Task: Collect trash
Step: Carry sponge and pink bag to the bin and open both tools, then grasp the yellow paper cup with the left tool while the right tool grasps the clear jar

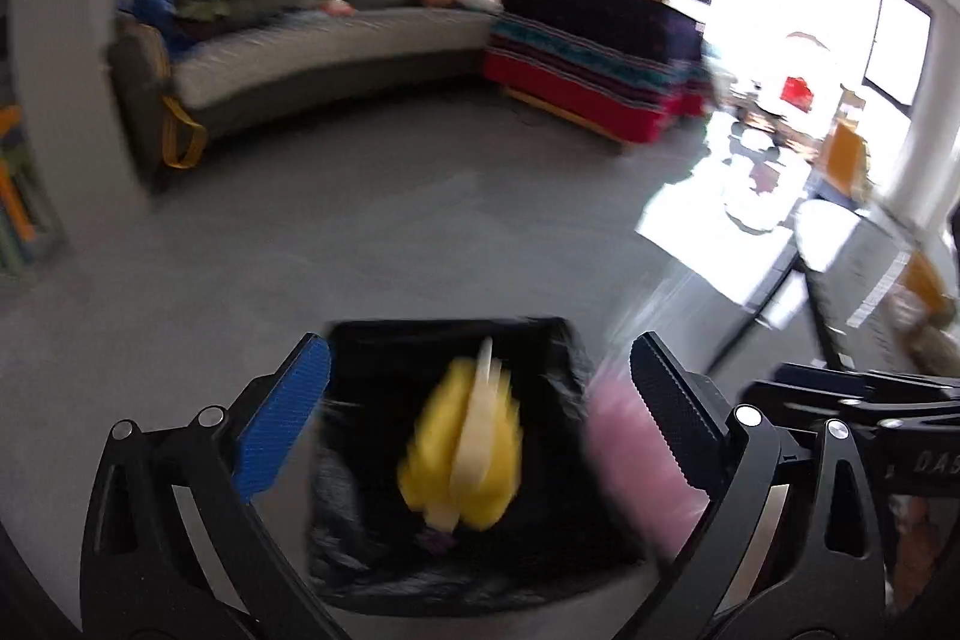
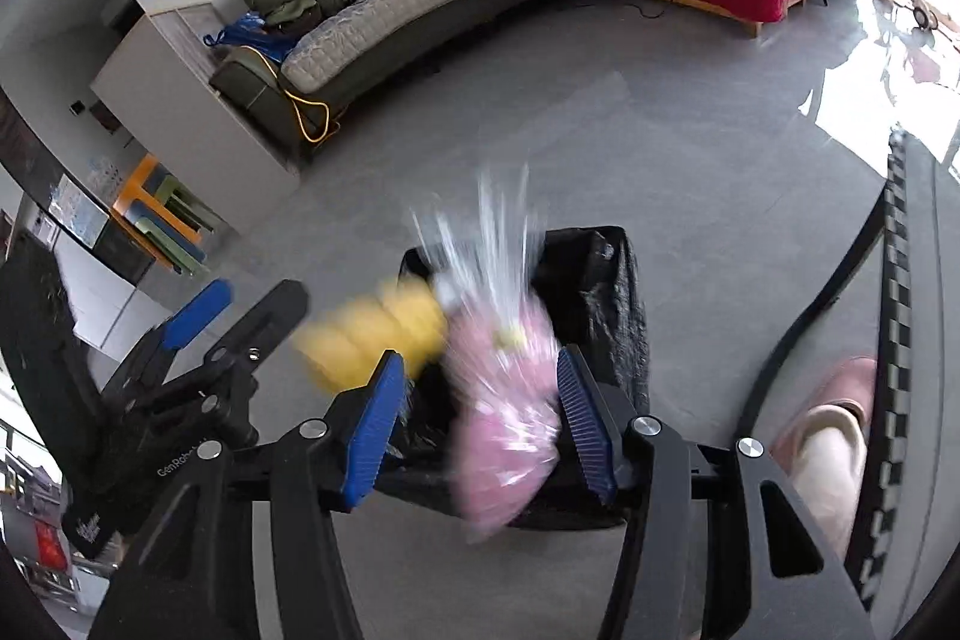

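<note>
At the far left of the right wrist view we see our left gripper [image 2: 252, 322], only partly shown, one blue pad and a black arm clear of the rest. Its own camera gives the plainer account: the jaws of this left gripper [image 1: 480, 382] stand wide apart with nothing pressed between them. Between the pads, in line with the bin's mouth, is a yellow item [image 1: 462, 460] with a pale strip down its middle, too smeared by blur for us to name; whether it touches the liner we cannot tell.

The black-lined trash bin [image 2: 606, 292] stands on the grey floor [image 1: 300, 244], its near rim hidden behind our gripper frames.

Further right, our right gripper [image 2: 480, 412] has its jaws apart around a pink bag [image 2: 504, 436] with a clear crinkled top. The bag lies close against the right pad, well off the left one, and hangs over the bin's opening. Blur keeps us from judging whether the right pad touches it. In the left wrist view only a pink edge [image 1: 624, 454] shows beside the right pad.

At the far right edge a pink slipper [image 2: 834, 424] is partly cut off by a dark curved bar.
</note>
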Tool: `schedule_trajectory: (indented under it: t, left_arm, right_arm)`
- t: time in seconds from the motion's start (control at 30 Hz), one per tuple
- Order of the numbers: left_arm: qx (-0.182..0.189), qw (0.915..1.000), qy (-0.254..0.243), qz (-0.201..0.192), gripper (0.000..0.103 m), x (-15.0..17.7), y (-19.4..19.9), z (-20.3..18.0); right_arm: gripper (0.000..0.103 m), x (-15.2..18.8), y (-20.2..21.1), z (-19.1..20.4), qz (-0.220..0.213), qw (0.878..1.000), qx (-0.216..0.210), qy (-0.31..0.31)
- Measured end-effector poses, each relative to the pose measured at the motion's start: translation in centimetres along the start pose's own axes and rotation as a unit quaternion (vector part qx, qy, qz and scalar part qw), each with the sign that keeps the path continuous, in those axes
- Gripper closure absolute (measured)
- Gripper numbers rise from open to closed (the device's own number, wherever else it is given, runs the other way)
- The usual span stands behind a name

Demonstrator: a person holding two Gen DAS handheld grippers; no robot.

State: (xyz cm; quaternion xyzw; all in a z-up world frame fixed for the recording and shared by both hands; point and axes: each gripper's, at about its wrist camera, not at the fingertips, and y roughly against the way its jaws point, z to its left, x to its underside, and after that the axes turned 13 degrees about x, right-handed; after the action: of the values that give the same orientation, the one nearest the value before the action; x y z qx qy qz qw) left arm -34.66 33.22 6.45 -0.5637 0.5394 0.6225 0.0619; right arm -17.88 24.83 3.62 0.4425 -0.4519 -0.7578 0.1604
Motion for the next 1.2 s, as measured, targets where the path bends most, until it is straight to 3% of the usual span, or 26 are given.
schedule_trajectory:
  t: [0.23,0.57,0.83,1.2]
  left_arm:
    - [0.001,0.9999,0.014,0.005,0.006,-0.6,-0.9,1.3]
    - [0.029,0.9991,-0.026,0.014,0.006,-1.1,-2.1,-2.1]
    - [0.097,0.9925,-0.074,0.009,0.006,-1.8,-1.8,-9.0]
    - [0.183,0.9706,-0.151,0.040,0.006,-1.9,-3.6,-20.2]
  right_arm:
    - [0.048,0.3,0.8,-1.2,-0.009,1.000,-0.001,-0.011]
    - [0.048,0.5,3.3,-4.3,-0.041,0.998,0.006,-0.041]
    - [0.048,2.1,7.8,-9.9,-0.085,0.992,0.040,-0.082]
    - [0.048,5.3,13.5,-20.8,-0.123,0.970,0.112,-0.176]
